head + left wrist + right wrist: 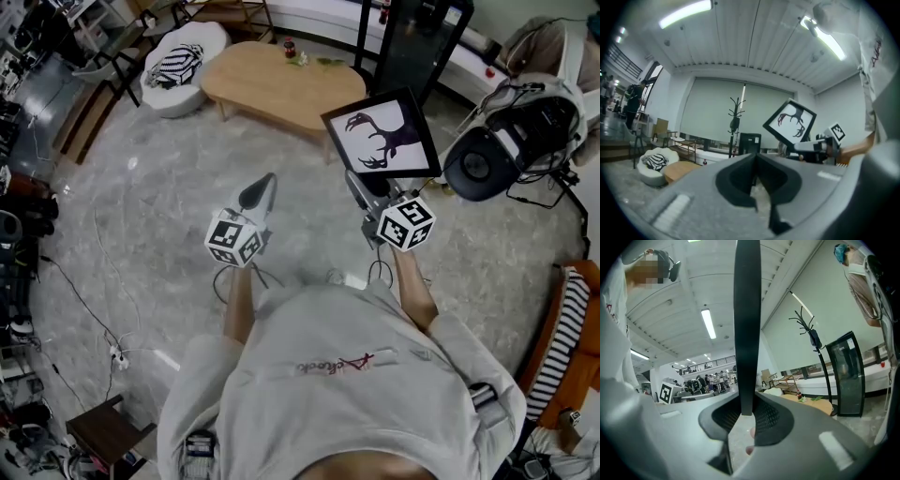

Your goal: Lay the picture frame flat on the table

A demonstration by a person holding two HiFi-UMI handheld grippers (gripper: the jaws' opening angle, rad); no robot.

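The picture frame (382, 133) is black-edged with a dark antler print on white. It is held up in the air, tilted, over the floor short of the oval wooden table (281, 84). My right gripper (362, 185) is shut on the frame's lower edge. In the right gripper view the frame (747, 324) shows edge-on as a black bar rising from between the jaws. My left gripper (268, 180) is shut with nothing in it, left of the frame and apart from it. In the left gripper view the frame (790, 121) hangs at the upper right.
A small bottle (289, 47) and some greenery stand on the table's far side. A white pouf with a striped cushion (183, 56) sits left of the table. A tall black cabinet (417, 42) stands behind the frame. Cables lie on the grey floor. A dark stool (108, 436) is at the lower left.
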